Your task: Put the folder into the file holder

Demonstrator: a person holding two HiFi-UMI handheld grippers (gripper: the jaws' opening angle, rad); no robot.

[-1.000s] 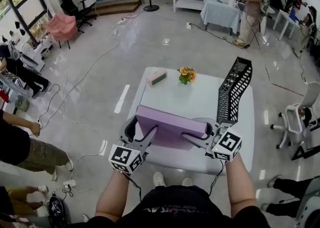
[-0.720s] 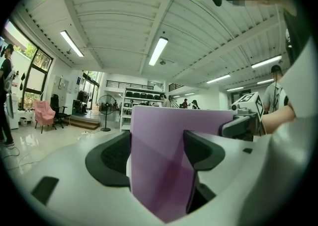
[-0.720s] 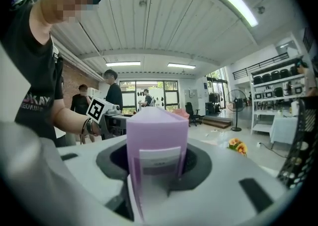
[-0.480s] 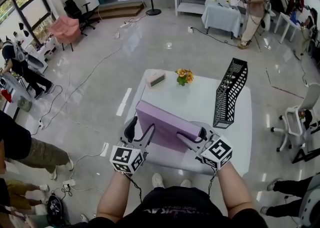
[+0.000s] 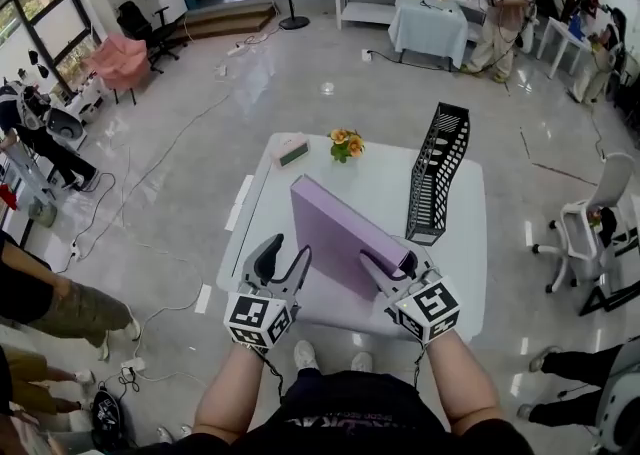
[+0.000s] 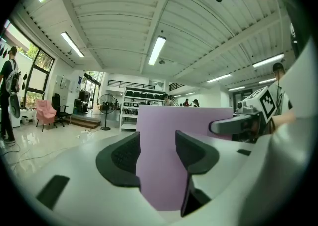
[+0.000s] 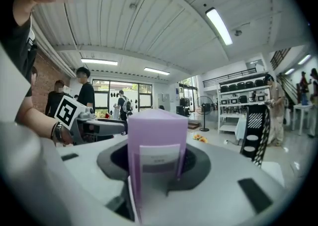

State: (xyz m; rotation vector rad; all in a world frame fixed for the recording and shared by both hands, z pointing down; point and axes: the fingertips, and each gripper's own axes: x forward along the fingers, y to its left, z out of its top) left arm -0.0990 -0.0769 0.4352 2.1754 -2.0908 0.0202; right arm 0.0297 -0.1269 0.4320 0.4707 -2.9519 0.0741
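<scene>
Folder [image 5: 340,228] swung twd file holder [image 5: 435,178]; R tongs [image 5: 390,265] just tightened on it.

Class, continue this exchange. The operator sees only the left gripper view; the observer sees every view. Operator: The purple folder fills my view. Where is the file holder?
Observer: The file holder stands upright on the table, right of the folder.
Operator: Does the folder carry any marking?
Observer: Yes, the right gripper view shows a white label on its narrow end.
Operator: Anything else on the table?
Observer: Yes, flowers and a small green object at the far edge.
</scene>
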